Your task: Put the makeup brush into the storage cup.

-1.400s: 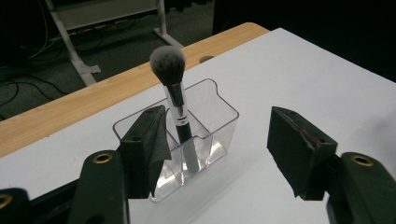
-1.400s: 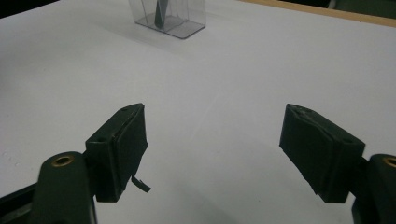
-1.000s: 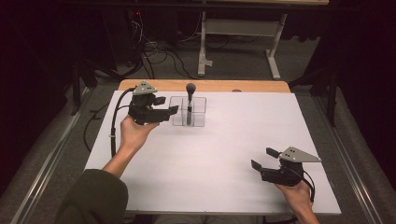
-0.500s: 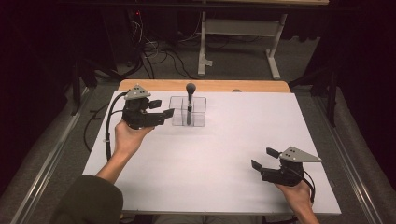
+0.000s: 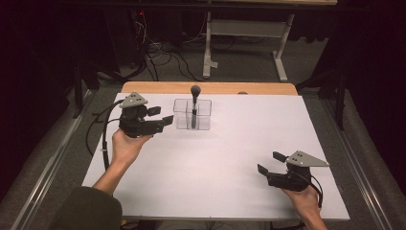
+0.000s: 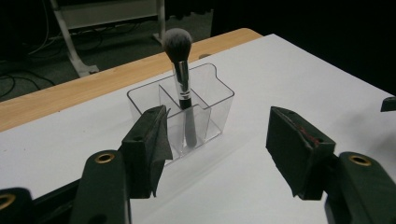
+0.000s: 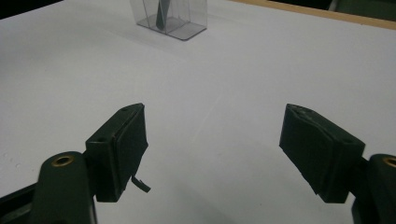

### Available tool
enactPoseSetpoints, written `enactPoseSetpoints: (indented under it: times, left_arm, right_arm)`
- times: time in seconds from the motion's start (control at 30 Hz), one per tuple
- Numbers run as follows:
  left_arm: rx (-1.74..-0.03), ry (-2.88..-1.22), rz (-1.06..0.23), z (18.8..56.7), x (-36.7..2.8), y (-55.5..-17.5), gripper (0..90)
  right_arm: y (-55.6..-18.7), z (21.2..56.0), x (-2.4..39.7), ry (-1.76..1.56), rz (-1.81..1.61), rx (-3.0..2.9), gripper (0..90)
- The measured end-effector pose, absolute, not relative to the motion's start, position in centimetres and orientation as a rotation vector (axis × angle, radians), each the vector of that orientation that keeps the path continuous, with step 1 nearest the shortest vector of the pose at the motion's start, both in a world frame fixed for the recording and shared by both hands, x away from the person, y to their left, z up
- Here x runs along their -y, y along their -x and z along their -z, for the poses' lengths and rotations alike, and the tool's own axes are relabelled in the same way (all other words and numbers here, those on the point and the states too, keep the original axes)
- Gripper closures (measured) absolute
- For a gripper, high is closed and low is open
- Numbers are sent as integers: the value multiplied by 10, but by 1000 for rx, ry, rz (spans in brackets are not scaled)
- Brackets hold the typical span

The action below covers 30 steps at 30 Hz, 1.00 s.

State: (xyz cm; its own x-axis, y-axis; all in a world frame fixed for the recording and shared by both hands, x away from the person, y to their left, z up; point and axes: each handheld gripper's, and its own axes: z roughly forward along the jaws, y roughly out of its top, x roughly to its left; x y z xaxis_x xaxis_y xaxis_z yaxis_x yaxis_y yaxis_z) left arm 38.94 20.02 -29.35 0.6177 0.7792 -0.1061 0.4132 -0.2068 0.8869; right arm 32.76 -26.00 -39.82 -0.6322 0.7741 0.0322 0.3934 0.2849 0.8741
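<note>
One brush [image 5: 194,103] stands upright in the clear organizer [image 5: 192,114] near the far edge of the white table [image 5: 215,163], handle down in a middle compartment, head sticking out above the rim. Looks like the placing is done, judging by the brush sitting free and nothing in either grip

Left gripper [image 5: 160,115] is just beside the organizer on its left, jaws spread wide, nothing between them; in the left gripper view [image 6: 219,140] the organizer [image 6: 187,112] and brush [image 6: 180,70] sit beyond the open pads, apart from them. Right gripper [image 5: 269,162] rests at the near right of the table, well apart from the organizer, jaws released and empty [image 7: 215,149]

What's left, my guess: pull the left hand clear, or a new pick if more is planned

Versus a second ago: left gripper has slid away from the organizer toward the left edge and a bit lower, still wide open. Right gripper, brush and organizer haven't moved
</note>
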Motion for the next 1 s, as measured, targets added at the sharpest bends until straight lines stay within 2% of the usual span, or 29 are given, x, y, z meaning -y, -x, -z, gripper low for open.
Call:
enactPoseSetpoints:
  times: [1.0]
  left_arm:
    - [-977,-1809,-461,299,-221,-367,387]
  right_arm:
    - [-328,399,259,-1060,-1286,-2161,247]
